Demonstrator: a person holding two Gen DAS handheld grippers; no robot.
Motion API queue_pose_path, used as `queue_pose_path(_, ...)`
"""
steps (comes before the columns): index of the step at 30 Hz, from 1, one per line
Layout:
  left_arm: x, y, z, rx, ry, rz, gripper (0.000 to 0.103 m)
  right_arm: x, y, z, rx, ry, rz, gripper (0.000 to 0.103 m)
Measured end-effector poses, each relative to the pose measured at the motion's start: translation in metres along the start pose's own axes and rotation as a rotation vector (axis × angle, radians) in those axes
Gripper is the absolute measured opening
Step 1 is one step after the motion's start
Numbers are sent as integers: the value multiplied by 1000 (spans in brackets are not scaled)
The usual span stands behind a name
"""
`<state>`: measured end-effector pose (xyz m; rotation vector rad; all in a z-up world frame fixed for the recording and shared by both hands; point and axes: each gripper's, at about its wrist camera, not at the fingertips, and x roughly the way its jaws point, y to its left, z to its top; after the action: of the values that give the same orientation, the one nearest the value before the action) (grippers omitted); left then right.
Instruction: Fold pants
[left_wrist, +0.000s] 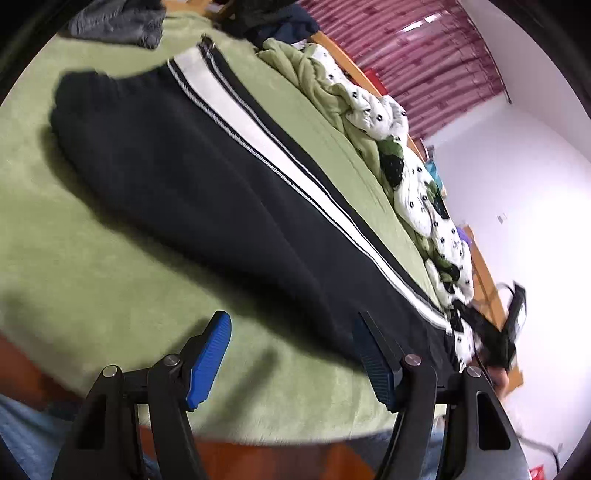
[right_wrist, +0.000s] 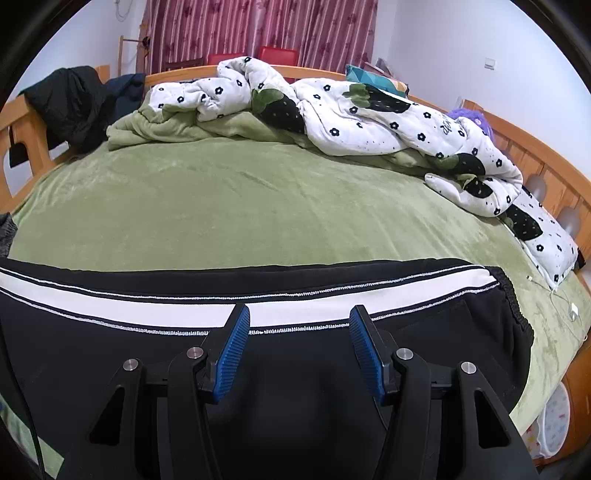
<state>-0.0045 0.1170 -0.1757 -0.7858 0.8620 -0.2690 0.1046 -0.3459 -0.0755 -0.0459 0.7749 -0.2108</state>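
Black fleece pants with a white side stripe (left_wrist: 207, 177) lie flat lengthwise on the green plush bed (right_wrist: 240, 206) so my left gripper (left_wrist: 291, 354) and right gripper (right_wrist: 299, 347), jaws apart and empty, can pick edges.

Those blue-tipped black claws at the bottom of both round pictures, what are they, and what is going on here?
They are two hand-held grippers, each carrying a wide-angle camera that looks along its fingers. One picture comes from the left gripper, the other from the right gripper. Both are open and hold nothing. On the green fleece bedsheet lie black track pants with a white side stripe, spread flat, waiting to be folded. Behind them a white flower-print quilt is bunched against the wooden bed frame.
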Motion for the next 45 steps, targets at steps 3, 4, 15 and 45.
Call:
queue_pose_path(3,28,15,7,-90,18,-10,55,-4,-6,-2,16,-8,5,55)
queue_pose_path(4,27,14,7,-83,-18,8,43,-5,-8,-3,21,-7,7,55)
queue_pose_path(15,-28,31,101,90,-322,530,26,-3,-6,-5,13,0,13,55)
queue_pose_path(45,78,7,214,324,-87,602,18,42,11,-8,-54,92,-84,55)
